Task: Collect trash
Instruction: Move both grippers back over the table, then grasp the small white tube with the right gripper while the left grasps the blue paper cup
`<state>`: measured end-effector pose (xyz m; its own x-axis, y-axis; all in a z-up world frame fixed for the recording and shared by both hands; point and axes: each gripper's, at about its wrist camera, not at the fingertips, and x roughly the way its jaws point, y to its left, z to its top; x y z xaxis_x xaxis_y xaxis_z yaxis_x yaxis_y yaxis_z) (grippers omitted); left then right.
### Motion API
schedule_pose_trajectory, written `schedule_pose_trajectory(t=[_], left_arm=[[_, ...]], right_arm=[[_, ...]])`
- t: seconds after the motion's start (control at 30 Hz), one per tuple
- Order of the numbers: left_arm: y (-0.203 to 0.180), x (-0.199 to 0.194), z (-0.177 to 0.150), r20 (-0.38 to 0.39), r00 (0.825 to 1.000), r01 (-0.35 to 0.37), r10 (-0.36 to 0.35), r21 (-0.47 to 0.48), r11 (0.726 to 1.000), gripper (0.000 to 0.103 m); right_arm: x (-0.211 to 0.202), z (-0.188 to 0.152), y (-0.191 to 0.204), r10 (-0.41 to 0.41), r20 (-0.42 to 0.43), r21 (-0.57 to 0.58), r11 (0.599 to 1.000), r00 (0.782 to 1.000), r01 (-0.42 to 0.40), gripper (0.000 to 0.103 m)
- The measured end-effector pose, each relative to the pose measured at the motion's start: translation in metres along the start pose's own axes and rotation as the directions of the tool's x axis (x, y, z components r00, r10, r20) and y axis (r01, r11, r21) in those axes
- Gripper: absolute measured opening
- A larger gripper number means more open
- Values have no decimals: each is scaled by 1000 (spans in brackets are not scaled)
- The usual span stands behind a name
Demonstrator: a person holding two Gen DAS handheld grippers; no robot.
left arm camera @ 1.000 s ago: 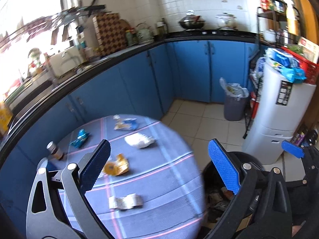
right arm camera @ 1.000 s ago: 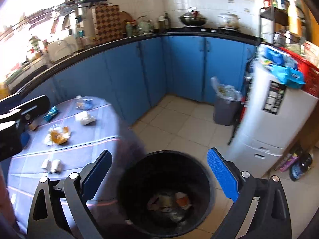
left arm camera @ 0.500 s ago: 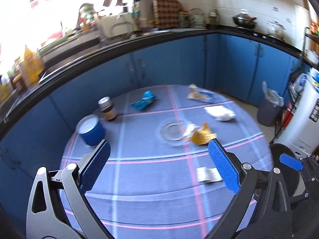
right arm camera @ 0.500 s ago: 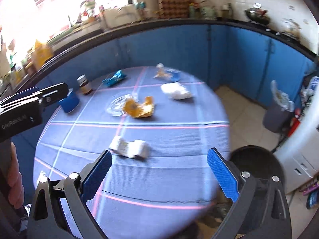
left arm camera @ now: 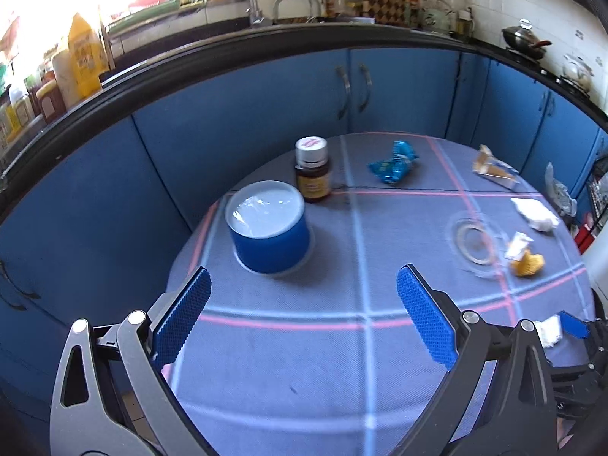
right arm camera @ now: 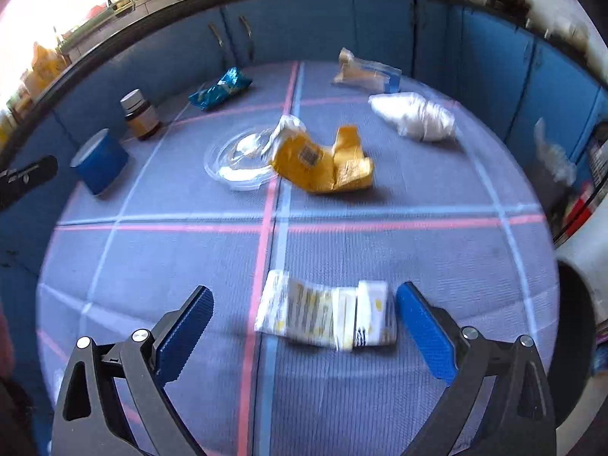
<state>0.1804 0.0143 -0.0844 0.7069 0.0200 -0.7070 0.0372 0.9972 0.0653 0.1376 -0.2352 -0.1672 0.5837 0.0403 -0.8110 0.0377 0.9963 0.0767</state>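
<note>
Now both grippers have swung away from the bin and face the table (right arm camera: 380,235) again. The right gripper (right arm camera: 304,323) has come in low, jaws spread wide and holding nothing, with the white-and-yellow wrapper (right arm camera: 326,313) lying flat between them, its right end just beside the right pad. That reads as the next pick lined up: closing on it looks like the step in hand. The wrapper is thin and flat on the cloth, so the pads may slide over it rather than catch it (the view is a little blurred, so exact contact is hard to tell).

The left gripper (left arm camera: 304,323) is likewise released and empty, hanging over bare cloth with nothing between its pads.

Further out, more trash waits: the yellow wrapper (right arm camera: 326,163) touching a clear lid (right arm camera: 235,163), a white wad (right arm camera: 414,116), a blue wrapper (right arm camera: 220,89) and a torn packet (right arm camera: 364,70) near the far edge. The blue tub (left arm camera: 268,230) and brown bottle (left arm camera: 312,174) stand together on the left; they look like keepers, and neither blocks the right gripper's reach. The bin's dark rim (right arm camera: 570,342) shows just off the table's right edge.
</note>
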Motion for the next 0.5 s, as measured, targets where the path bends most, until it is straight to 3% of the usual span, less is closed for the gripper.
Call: schedule_pose_trajectory(t=[0.07, 0.13, 0.2, 0.27, 0.37, 0.5], left_arm=[[8, 13, 4, -6, 1000, 16, -16, 0, 1000, 97], [15, 29, 10, -12, 1000, 20, -20, 7, 1000, 97], [20, 46, 16, -18, 1000, 26, -26, 14, 1000, 97], [22, 55, 19, -22, 999, 33, -32, 15, 999, 97], [26, 73, 24, -34, 999, 42, -41, 19, 999, 97], [30, 90, 27, -44, 998, 46, -45, 27, 999, 97]], right_arm=[[1, 1, 2, -15, 15, 4, 1000, 1000, 15, 89], [-1, 3, 5, -52, 38, -23, 998, 998, 53, 64], [-3, 7, 7, -47, 30, -19, 999, 998, 47, 33], [-4, 10, 7, -39, 27, -8, 999, 999, 39, 20], [-6, 19, 11, -39, 44, -6, 999, 998, 40, 12], [-8, 29, 15, -50, 72, 2, 999, 996, 50, 11]])
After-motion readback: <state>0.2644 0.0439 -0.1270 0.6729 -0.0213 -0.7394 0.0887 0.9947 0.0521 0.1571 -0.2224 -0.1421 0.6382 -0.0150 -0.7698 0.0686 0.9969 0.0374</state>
